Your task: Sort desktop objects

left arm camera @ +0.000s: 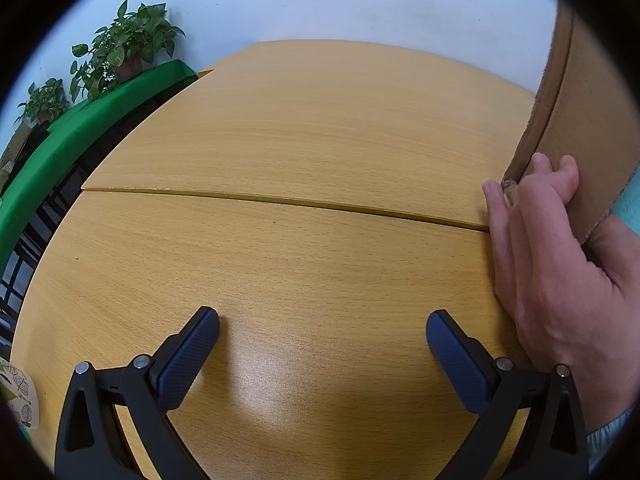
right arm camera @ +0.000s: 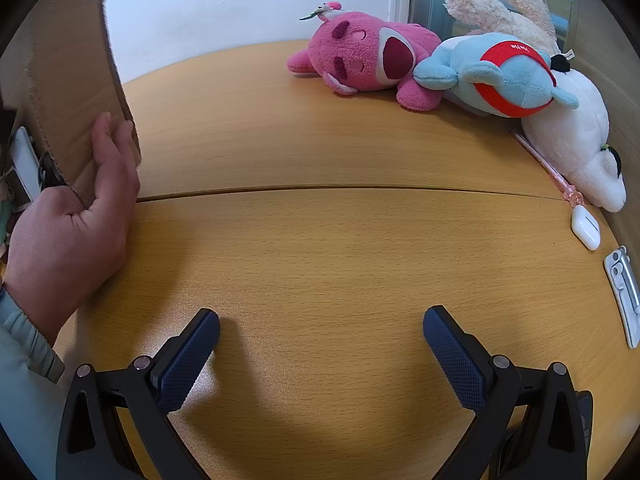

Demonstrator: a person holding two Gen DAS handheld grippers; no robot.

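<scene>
Your bare hand steadies the cardboard box for sorting; both tongs hang spread, empty, above the desk

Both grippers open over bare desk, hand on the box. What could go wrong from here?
1. A bare hand holds the cardboard box flap, close to the right gripper; a sweep that way may hit it.
2. The plush toys lie piled touching; grabbing one may drag another.
3. The white earbud case and pink pen lie beside the white plush, near the desk edge; they may get knocked off.
</scene>
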